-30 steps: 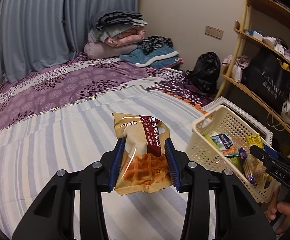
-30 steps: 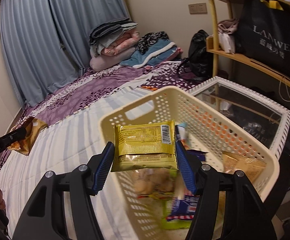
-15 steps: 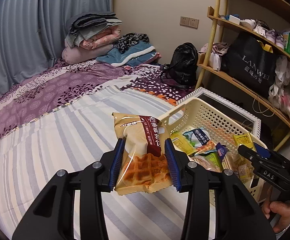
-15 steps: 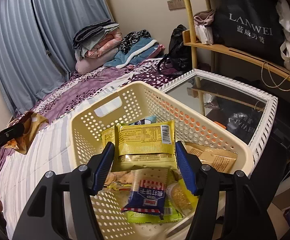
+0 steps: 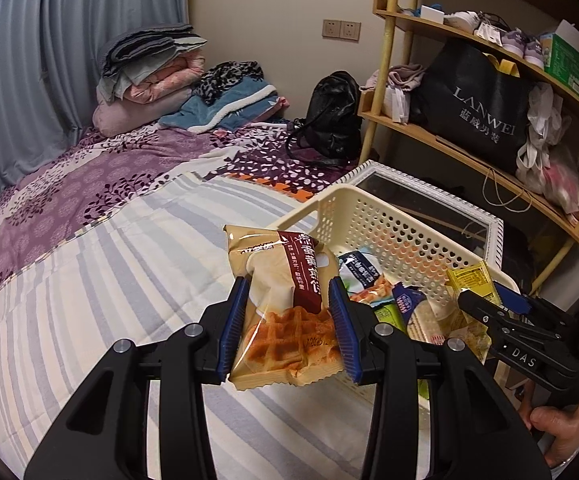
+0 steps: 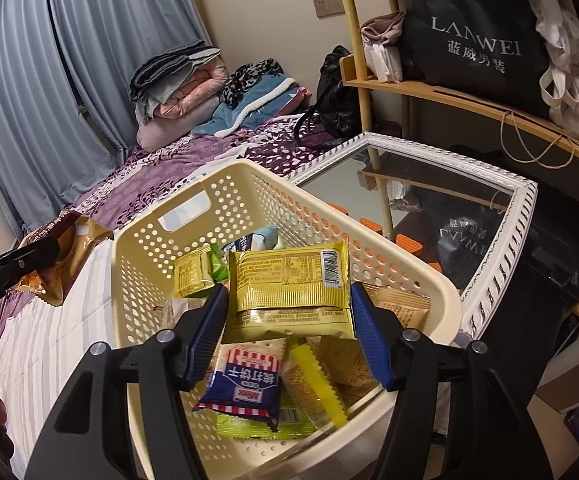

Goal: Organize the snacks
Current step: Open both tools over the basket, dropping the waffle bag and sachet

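Observation:
My left gripper (image 5: 287, 330) is shut on a tan waffle packet (image 5: 285, 312), held above the striped bedspread beside the near-left corner of the cream perforated basket (image 5: 389, 226). Over the basket's (image 6: 249, 204) inside, my right gripper (image 6: 289, 332) is shut on a yellow snack packet (image 6: 289, 288). Several packets lie in the basket, among them a blue-and-red cracker pack (image 6: 245, 384) and a small green-yellow packet (image 6: 197, 274). The right gripper (image 5: 489, 312) shows at the right edge of the left wrist view; the waffle packet (image 6: 63, 256) shows at the left of the right wrist view.
The basket stands at the bed's edge, next to a white-framed mirror (image 6: 429, 192) lying flat. Behind it a wooden shelf (image 5: 449, 140) holds a black shopping bag (image 5: 477, 108). Folded bedding (image 5: 149, 76) and a black backpack (image 5: 333, 116) sit at the bed's far end.
Both grippers have swung right with their packets. The left one has come up beside the basket; the right one has moved further over the basket's inside. Neither grip has altered.

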Available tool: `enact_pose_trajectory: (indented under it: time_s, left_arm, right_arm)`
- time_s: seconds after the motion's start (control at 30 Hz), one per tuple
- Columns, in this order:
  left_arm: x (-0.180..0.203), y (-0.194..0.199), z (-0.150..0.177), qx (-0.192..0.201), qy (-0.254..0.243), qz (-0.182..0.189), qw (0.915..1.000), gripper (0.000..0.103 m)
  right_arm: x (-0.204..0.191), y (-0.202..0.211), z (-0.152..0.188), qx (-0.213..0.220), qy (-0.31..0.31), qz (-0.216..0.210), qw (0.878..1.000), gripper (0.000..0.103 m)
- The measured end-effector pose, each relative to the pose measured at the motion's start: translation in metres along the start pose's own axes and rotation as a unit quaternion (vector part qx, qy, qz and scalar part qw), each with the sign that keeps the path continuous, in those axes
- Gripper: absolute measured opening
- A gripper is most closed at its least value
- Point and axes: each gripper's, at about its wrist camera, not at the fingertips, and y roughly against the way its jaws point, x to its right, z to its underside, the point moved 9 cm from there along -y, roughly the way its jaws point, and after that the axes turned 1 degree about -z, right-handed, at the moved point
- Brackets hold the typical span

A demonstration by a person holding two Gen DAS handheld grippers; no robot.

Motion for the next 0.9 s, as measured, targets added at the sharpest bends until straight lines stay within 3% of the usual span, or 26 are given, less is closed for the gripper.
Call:
enact_pose_trajectory:
  time_s: [0.63,0.7,0.73,0.77,0.9]
  left_arm:
    - [0.066,-0.030,-0.003,-0.019,-0.044,0.045,0.9979,0.044]
    - [0.073,-0.033,-0.003,-0.024,-0.048,0.056,0.9969,0.064]
    - [0.073,-0.032,-0.005,-0.020,-0.048,0.054,0.9972,0.085]
    - [0.072,-0.031,-0.006,-0.013,-0.047,0.048,0.9976,0.091]
    - [0.064,-0.025,-0.011,-0.004,-0.043,0.044,0.9981,0.091]
  right_arm:
    - [0.018,0.006,0.001,0.003,-0.002,0.012,1.000,0.065]
    - [0.018,0.008,0.001,0.003,-0.003,0.010,1.000,0.069]
    - [0.018,0.008,0.002,0.003,-0.004,0.008,1.000,0.069]
    - [0.018,0.009,0.002,0.002,-0.004,0.008,1.000,0.070]
    - [0.017,0.011,0.002,0.002,-0.004,0.006,1.000,0.070]
